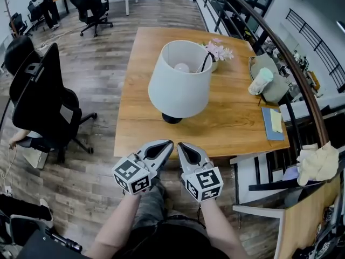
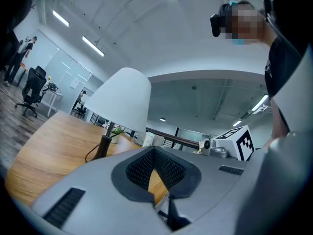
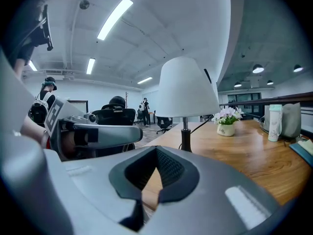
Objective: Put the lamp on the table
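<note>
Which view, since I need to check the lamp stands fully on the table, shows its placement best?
The head view: it looks down on the whole lamp, its dark base on the table, inside the near edge. Both gripper views show only the shade and stem side-on, with the base mostly cut off.

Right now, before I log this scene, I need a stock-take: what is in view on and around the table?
lamp: one, white shade, black base, standing on the table's near half
table: one, light wood, ahead of the grippers
flower pot: one, pink blooms, behind the lamp
bottle: one, pale, table's right side
bag: one, grey, beside the bottle
notebook: one, blue, yellow note, right front corner
office chairs: several, black, floor at left
left gripper: grey, shut, empty
right gripper: grey, shut, empty
</note>
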A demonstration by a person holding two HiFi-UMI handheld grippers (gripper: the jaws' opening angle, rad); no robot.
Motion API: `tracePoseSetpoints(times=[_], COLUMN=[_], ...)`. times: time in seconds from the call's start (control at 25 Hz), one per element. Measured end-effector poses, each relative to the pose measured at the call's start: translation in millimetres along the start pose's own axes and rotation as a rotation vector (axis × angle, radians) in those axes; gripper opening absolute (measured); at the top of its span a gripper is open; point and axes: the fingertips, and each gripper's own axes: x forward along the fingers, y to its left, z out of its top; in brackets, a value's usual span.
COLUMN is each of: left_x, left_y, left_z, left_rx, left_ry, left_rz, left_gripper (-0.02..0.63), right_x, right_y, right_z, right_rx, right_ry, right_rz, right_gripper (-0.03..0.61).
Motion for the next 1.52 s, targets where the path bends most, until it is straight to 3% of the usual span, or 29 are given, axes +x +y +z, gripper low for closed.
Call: tracePoseSetpoints(times=[0.8, 1.08, 1.52], left_x=[-39.1, -52.8, -60.3], left_y=[15.8, 14.2, 1.1], left_z=[63.7, 82.1, 102.8], left_rx=[0.11, 0.142, 0.171], left_ry=[-0.106, -0.125, -0.153], left_rz=[0.197, 0.227, 0.209], left_gripper=[-0.003, -0.003, -0.003], right_x=[-48.4, -55.3, -60.8], right_y=[-30.4, -23.1, -7.0], right_z=[58.1, 75.5, 95.3], right_rx=[-0.043, -0.064, -0.1], right_ry=[-0.148, -0.18, -0.215], right_rz=[-0.099, -0.091, -0.065], right_gripper=[0.008, 0.008, 0.006])
